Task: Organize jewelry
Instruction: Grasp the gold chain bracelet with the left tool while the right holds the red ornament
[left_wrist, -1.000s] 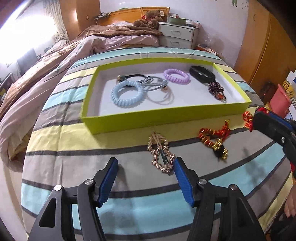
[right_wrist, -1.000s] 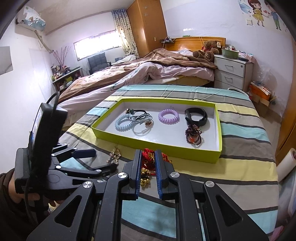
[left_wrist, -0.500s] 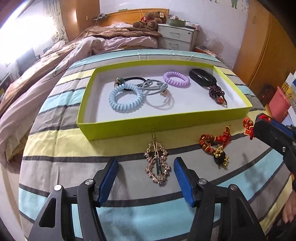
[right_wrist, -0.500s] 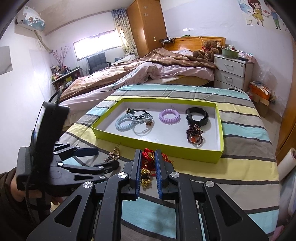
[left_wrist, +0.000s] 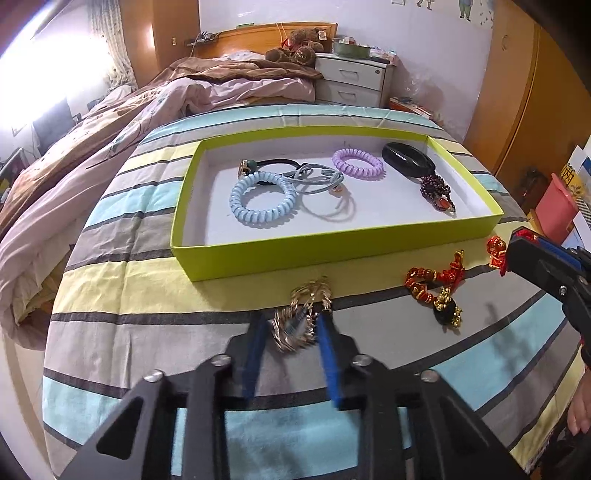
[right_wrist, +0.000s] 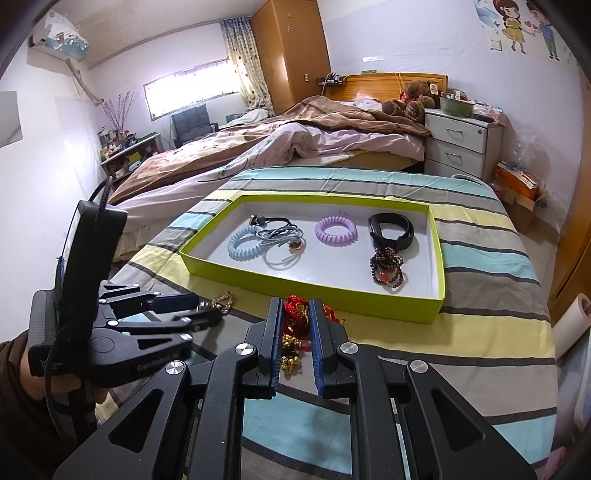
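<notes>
bedroom w/ an unmade bed behind; up front a bed w/ striped sheet (left_wrist: 122, 295) carries a lime-green shallow cardboard tray (left_wrist: 332, 254). already in it: pale blue coil hair tie (left_wrist: 263, 201), purple coil tie (left_wrist: 357, 164), black band (left_wrist: 406, 158), dark red bead bracelet (left_wrist: 437, 192), plus grey & black elastic ties. still out on the sheet, just before the tray's near wall: gold ornate hair clip (left_wrist: 301, 317) & red-and-gold beaded charm bracelet (left_wrist: 437, 286). left tool (left_wrist: 291, 343) is closing round the clip, pads about touching it. right tool (right_wrist: 295, 334) is nearly shut, clamped on the red-gold piece. i'd say roughly 2 items left, both need lifting over the wall.
</notes>
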